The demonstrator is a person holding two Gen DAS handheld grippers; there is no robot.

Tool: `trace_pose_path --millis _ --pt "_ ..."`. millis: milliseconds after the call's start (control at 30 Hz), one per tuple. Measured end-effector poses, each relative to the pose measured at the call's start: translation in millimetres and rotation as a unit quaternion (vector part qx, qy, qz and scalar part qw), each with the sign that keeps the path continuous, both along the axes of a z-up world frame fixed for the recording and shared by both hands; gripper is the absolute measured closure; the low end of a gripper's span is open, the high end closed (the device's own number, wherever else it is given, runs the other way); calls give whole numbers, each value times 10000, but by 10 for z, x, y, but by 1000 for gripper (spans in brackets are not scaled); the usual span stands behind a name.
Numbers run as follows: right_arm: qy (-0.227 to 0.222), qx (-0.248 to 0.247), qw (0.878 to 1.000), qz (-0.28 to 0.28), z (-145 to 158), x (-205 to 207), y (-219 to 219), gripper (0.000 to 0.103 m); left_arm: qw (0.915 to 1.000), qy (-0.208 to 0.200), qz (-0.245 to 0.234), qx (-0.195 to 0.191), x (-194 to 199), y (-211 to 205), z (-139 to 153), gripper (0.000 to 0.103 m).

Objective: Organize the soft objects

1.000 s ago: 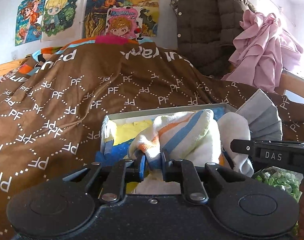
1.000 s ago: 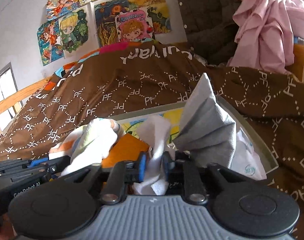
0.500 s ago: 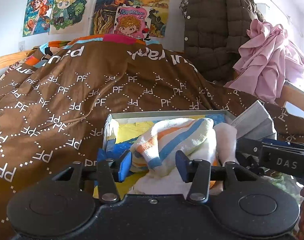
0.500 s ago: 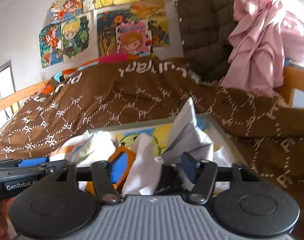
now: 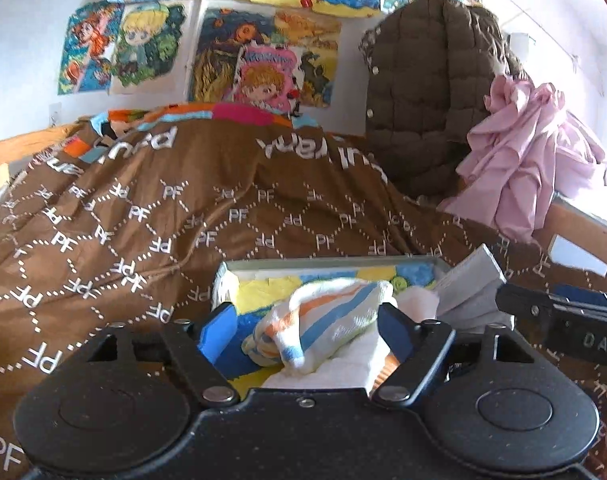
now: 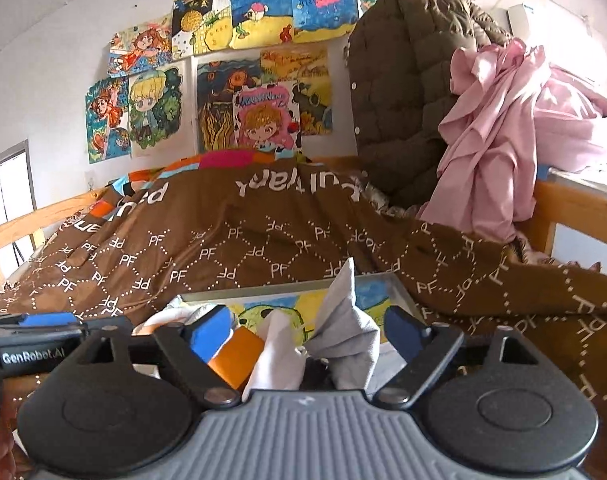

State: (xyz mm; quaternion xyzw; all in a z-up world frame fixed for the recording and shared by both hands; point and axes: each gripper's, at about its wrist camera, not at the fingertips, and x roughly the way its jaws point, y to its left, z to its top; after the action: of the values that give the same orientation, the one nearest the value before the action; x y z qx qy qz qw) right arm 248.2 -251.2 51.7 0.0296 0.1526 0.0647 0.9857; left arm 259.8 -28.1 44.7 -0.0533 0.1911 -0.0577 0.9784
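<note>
Bedroom before me: brown quilt (image 5: 231,208) bearing tray (image 5: 335,263) of cloths, wall drawings (image 6: 263,116) behind; left gripper (image 5: 309,326) and right gripper (image 6: 307,330) fingers apart, empty.

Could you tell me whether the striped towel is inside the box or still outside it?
Inside. The striped towel lies bunched within the box, and the open left gripper is not gripping it.

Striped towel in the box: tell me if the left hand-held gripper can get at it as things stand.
Probably yes. The left hand-held gripper is open, its jaws standing either side of the striped towel, which lies on top of the pile in the box with nothing covering it.
</note>
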Motion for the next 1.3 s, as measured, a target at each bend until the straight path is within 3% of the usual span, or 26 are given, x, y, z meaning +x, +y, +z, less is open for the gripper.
trace_pose_path --millis 267,833,1133,1300 --pt "-163 -19 9998 -92 143 -271 -93 2 9989 -374 105 -266 -275 18 192 1" --pt "-613 -157 9978 -197 539 -814 -86 0 9978 -648 117 86 -763 -54 481 1" --pt "-618 -140 9976 -267 507 -1227 -69 0 9973 -698 211 -12 -1156 61 499 1" --pt "-554 -129 9980 -268 418 -1442 -56 0 9985 -492 196 -157 -1375 99 427 1"
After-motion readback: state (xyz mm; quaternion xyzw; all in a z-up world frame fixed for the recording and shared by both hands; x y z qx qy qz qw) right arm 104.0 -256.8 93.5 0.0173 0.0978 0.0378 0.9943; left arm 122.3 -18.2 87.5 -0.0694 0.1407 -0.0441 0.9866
